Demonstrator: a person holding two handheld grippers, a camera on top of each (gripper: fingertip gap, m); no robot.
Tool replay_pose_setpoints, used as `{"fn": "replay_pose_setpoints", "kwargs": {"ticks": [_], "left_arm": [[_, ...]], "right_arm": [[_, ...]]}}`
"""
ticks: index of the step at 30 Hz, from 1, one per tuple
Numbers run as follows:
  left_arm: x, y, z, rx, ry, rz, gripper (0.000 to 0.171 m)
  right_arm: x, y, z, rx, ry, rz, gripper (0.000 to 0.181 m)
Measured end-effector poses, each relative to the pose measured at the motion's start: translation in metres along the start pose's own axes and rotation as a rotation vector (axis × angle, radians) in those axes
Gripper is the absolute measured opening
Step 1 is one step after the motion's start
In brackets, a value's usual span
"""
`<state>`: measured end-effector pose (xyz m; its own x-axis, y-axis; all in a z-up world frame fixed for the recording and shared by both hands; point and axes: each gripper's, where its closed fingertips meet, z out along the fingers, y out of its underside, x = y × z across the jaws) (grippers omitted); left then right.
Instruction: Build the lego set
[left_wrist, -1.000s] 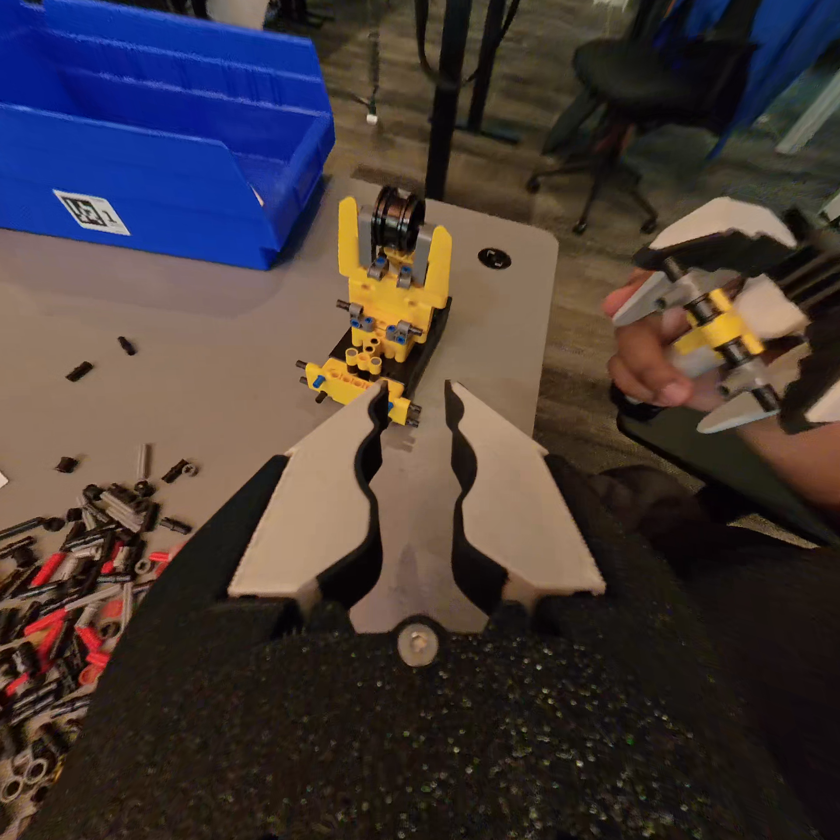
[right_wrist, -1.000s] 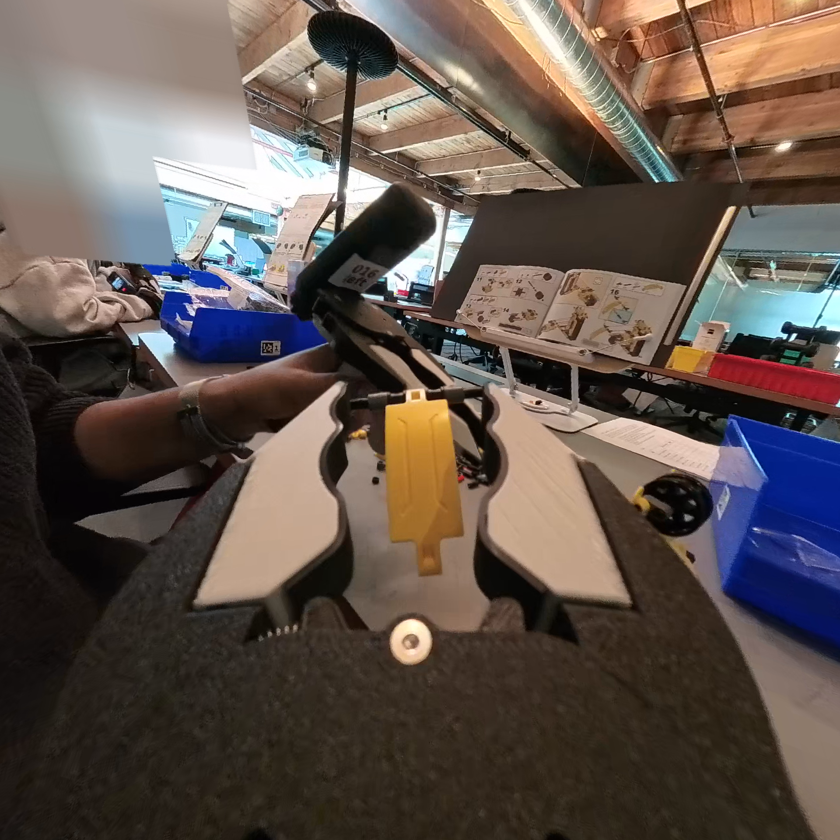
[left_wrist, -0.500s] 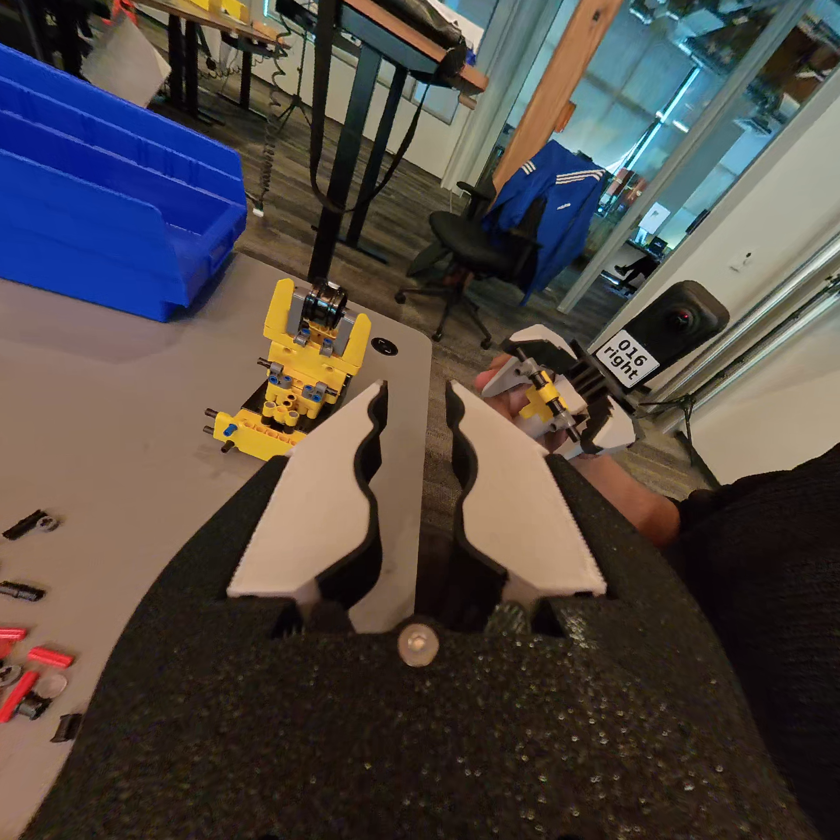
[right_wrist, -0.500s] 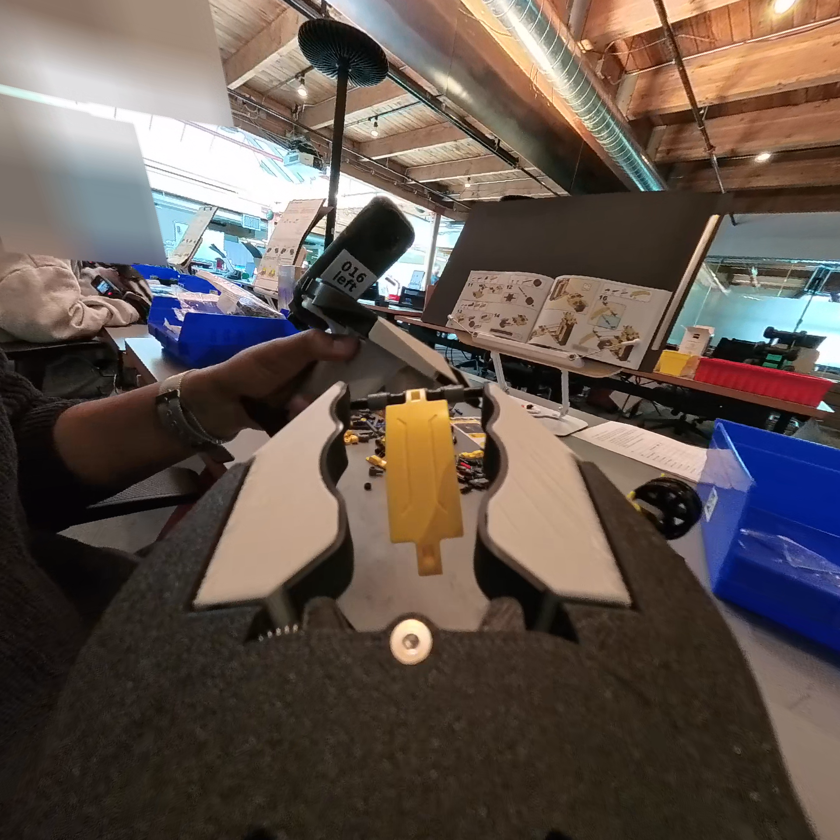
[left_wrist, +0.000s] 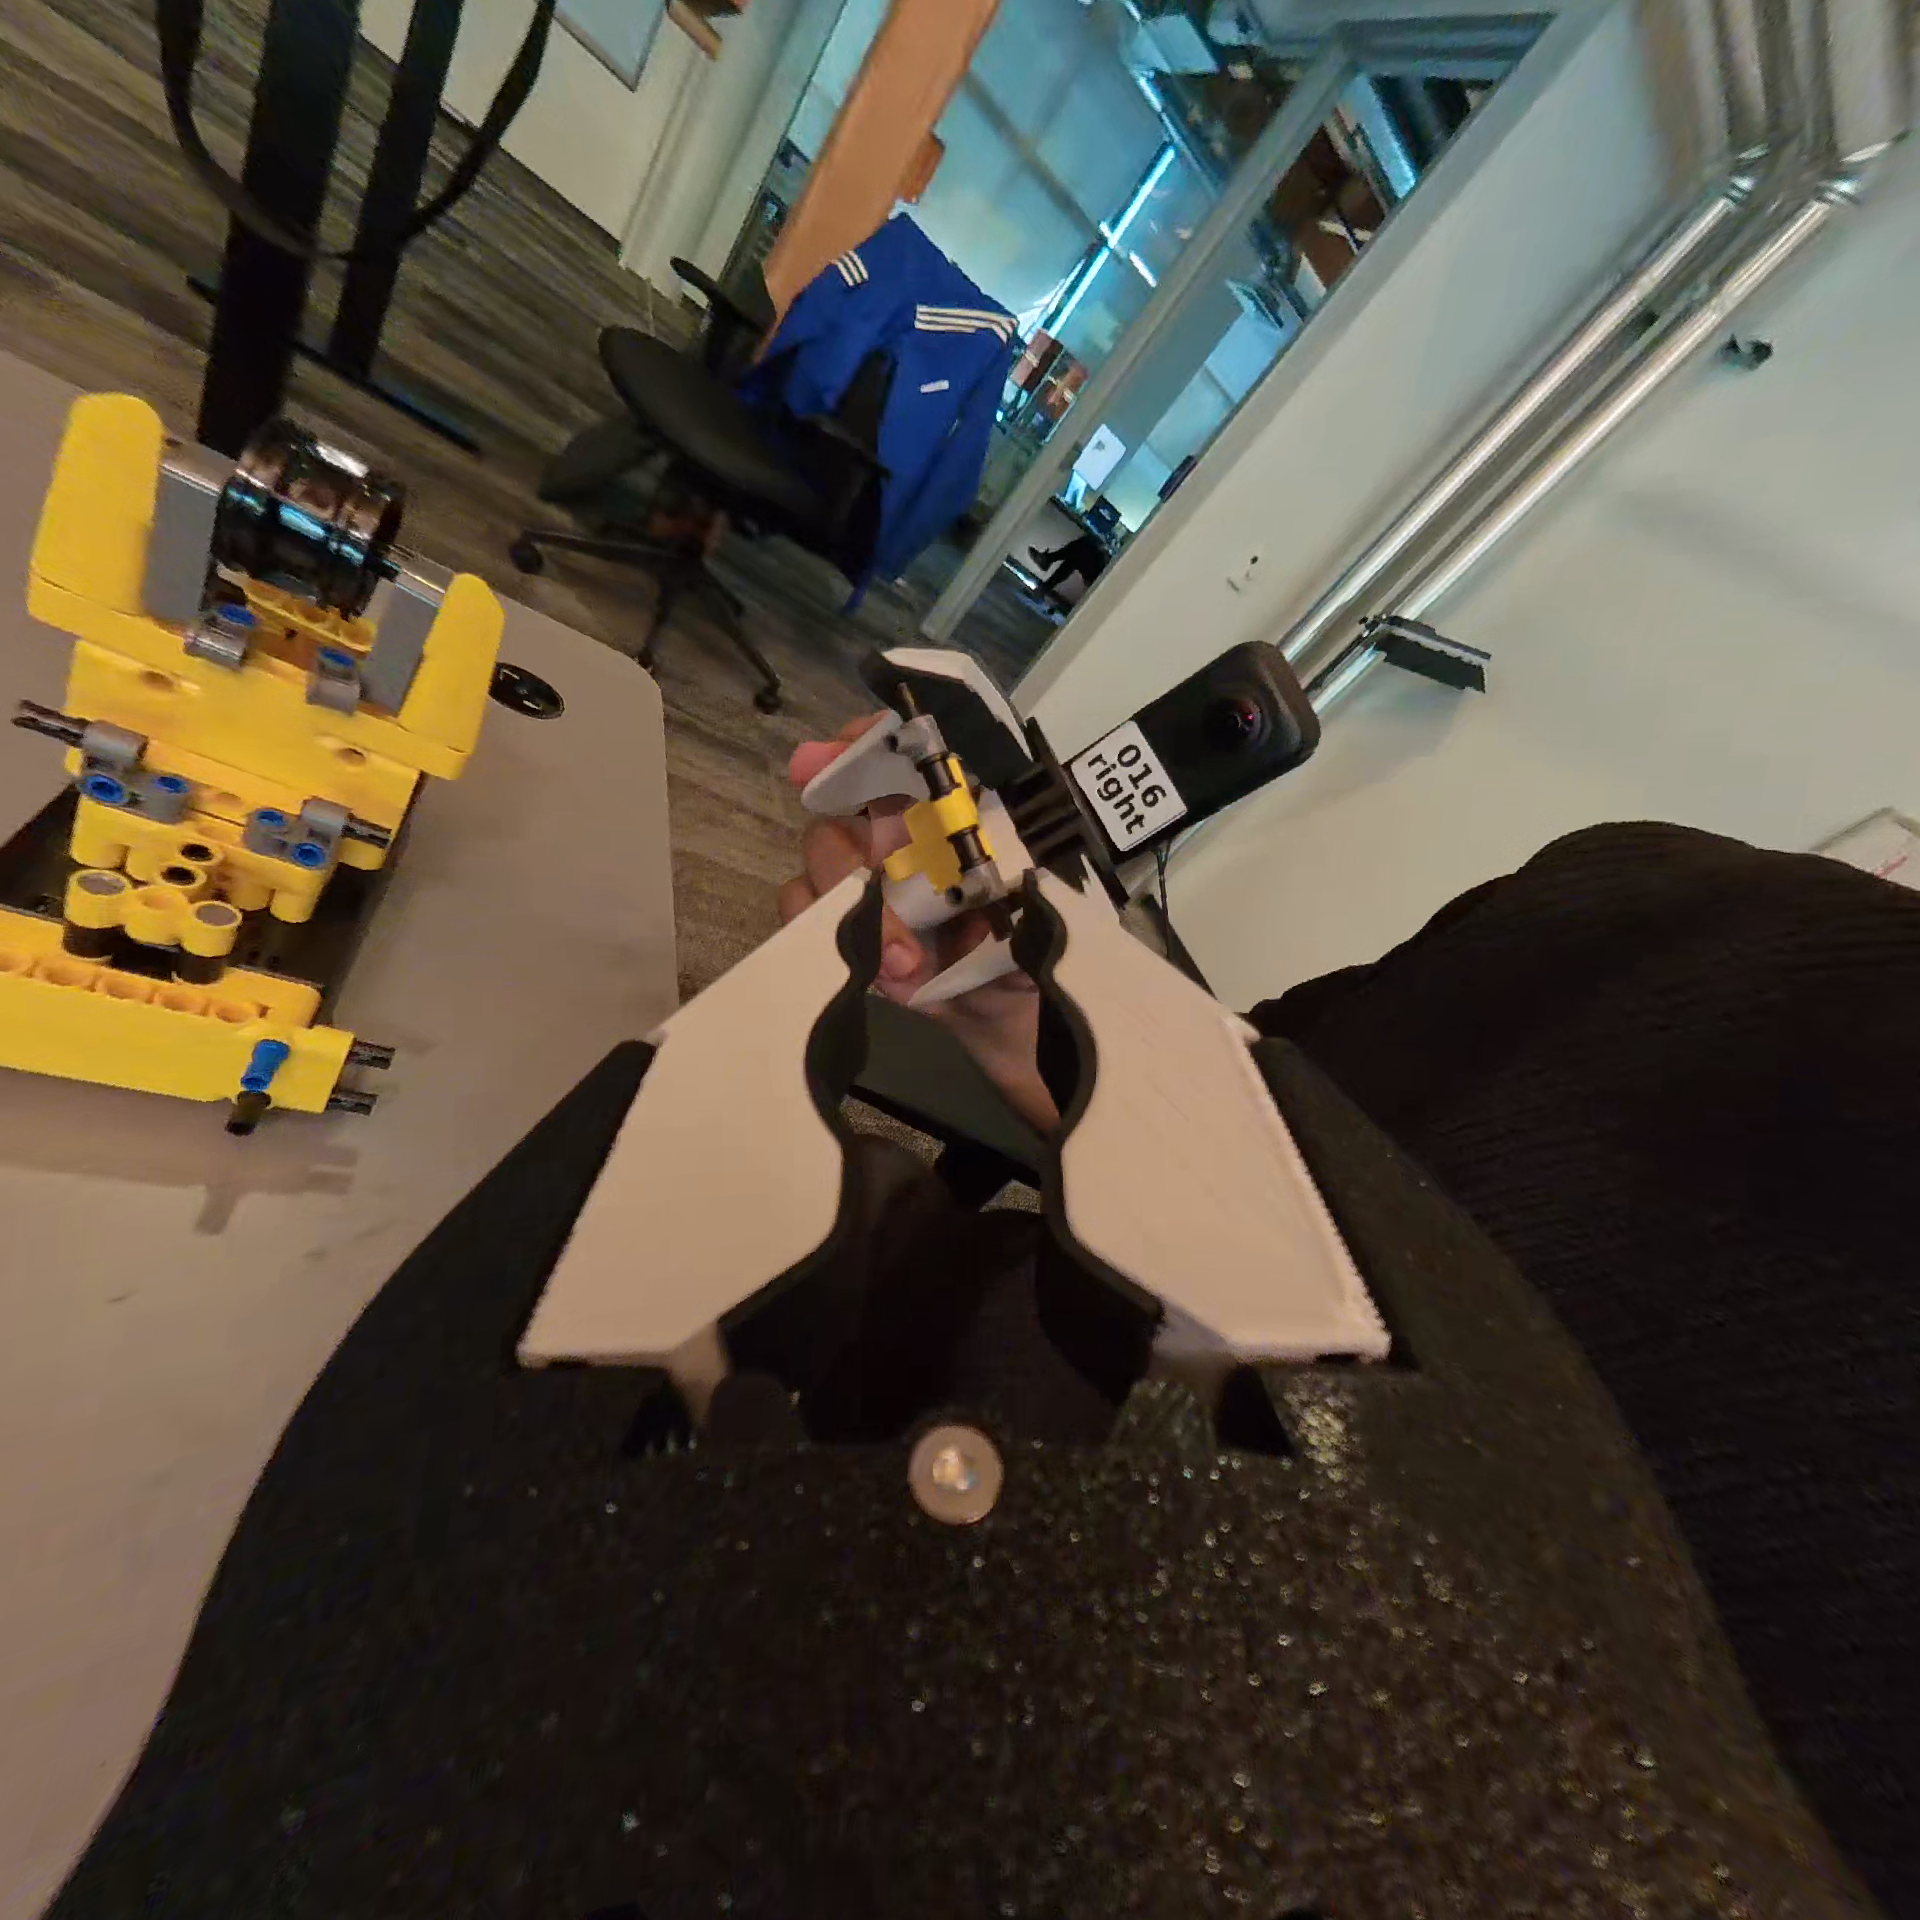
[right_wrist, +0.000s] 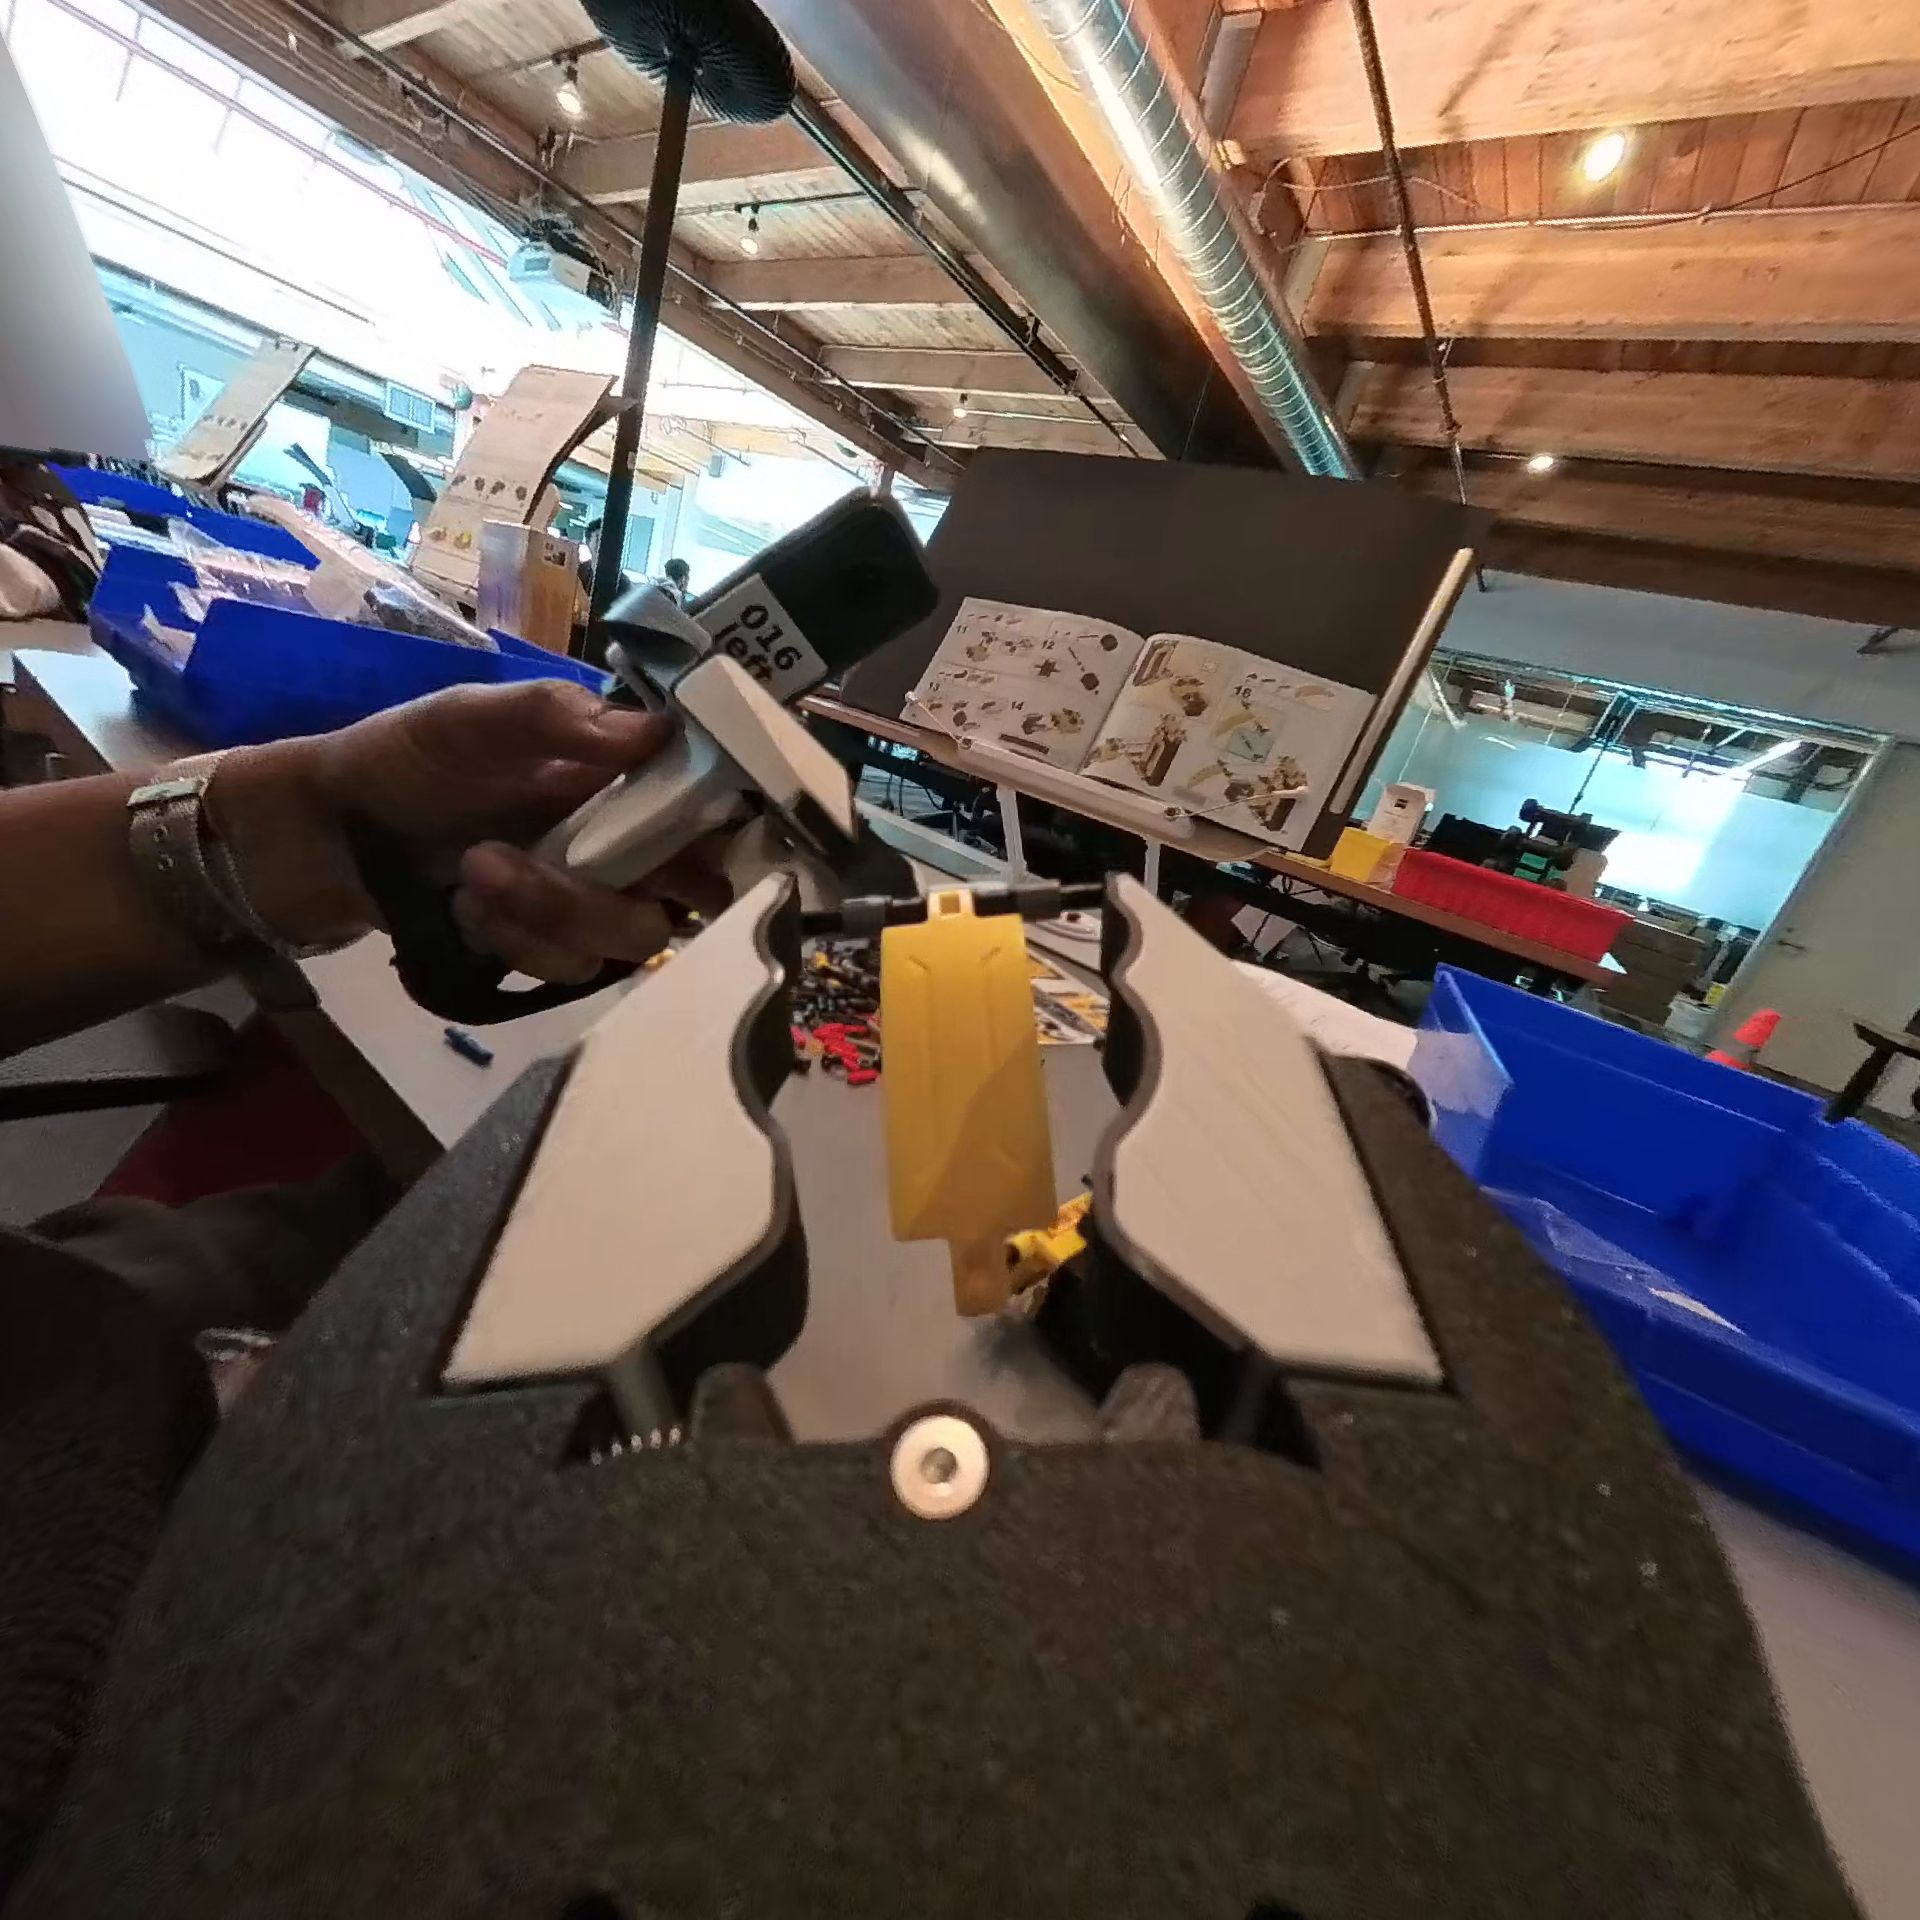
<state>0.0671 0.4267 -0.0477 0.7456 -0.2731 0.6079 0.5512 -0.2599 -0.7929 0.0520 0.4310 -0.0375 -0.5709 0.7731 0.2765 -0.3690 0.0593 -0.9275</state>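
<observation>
Left wrist view: left claw (left_wrist: 940, 920) at frame centre, fingers a narrow gap apart, nothing btwn them, held off the table (left_wrist: 540, 1039) edge. Just past its tips, the right claw (left_wrist: 925, 831) w/ a yellow piece on a black axle (left_wrist: 940, 831) pinched in it; a hand (left_wrist: 842, 862) behind. Yellow brick model (left_wrist: 239, 748) w/ black wheel on top stands on the table at left. Black office chair (left_wrist: 717, 457) w/ blue jacket, upper centre.

Right wrist view: right claw (right_wrist: 951, 899) clamps the axle ends; the yellow panel (right_wrist: 961, 1081) hangs back btwn the fingers. Left claw (right_wrist: 821, 790) close, upper left of the tips, gripped by a hand (right_wrist: 499, 790). Loose small parts (right_wrist: 831, 997) on the table beyond. Blue bin (right_wrist: 1683, 1247) at right, open booklet (right_wrist: 1132, 717) on a stand behind.
</observation>
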Motion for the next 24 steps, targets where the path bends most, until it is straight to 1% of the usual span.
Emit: {"fn": "replay_pose_setpoints", "kwargs": {"ticks": [4,6,16,24], "left_arm": [[0.0079,0.0028,0.0061,-0.006,0.044,-0.019,0.028],[0.0066,0.0032,0.0066,-0.005,0.036,-0.021,0.028],[0.0057,0.0037,0.0066,-0.006,0.028,-0.020,0.029],[0.0058,0.0036,0.0066,-0.003,0.038,-0.027,0.029]], "right_arm": [[-0.0056,0.0107,0.0014,-0.061,-0.003,-0.069,0.056],[-0.0073,0.0118,0.0013,-0.071,0.002,-0.099,0.056],[-0.0099,0.0072,0.0027,-0.059,-0.004,-0.102,0.056],[-0.0098,0.0108,0.0030,-0.068,-0.003,-0.101,0.056]]}}
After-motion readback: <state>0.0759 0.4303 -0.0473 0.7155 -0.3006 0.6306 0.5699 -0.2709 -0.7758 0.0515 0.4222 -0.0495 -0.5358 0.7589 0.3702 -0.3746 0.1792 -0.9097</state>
